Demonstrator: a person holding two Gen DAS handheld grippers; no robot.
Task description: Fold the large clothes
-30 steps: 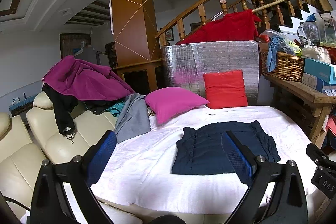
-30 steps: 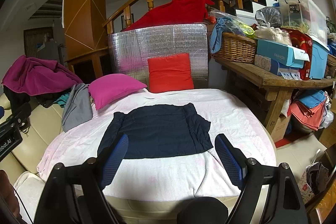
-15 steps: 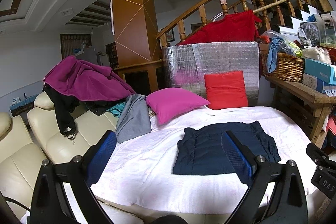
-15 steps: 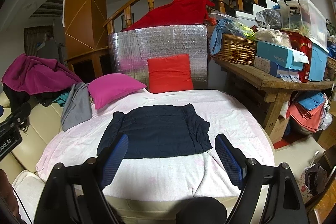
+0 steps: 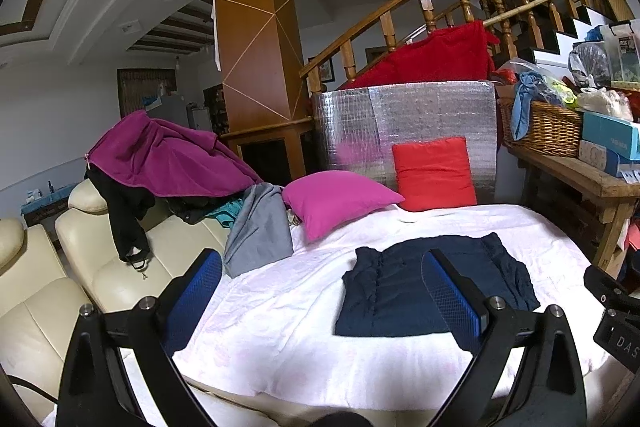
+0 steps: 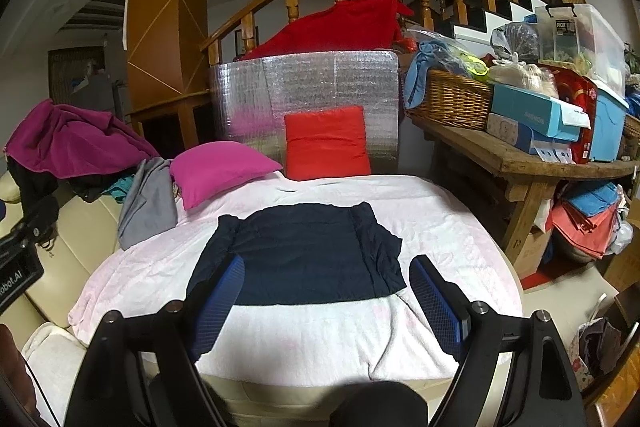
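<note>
A dark navy garment lies folded flat on the white blanket that covers the sofa seat; it also shows in the right wrist view. My left gripper is open and empty, held back from the blanket's near edge, left of the garment. My right gripper is open and empty, held in front of the garment's near edge. Both have blue pads.
A pink pillow and a red pillow sit behind the garment. A grey garment and a purple one lie on the cream sofa at left. A cluttered wooden bench stands at right.
Both grippers have drifted very slightly; the scene shifts a touch in each view. The garment has not moved and both grippers stay open.
</note>
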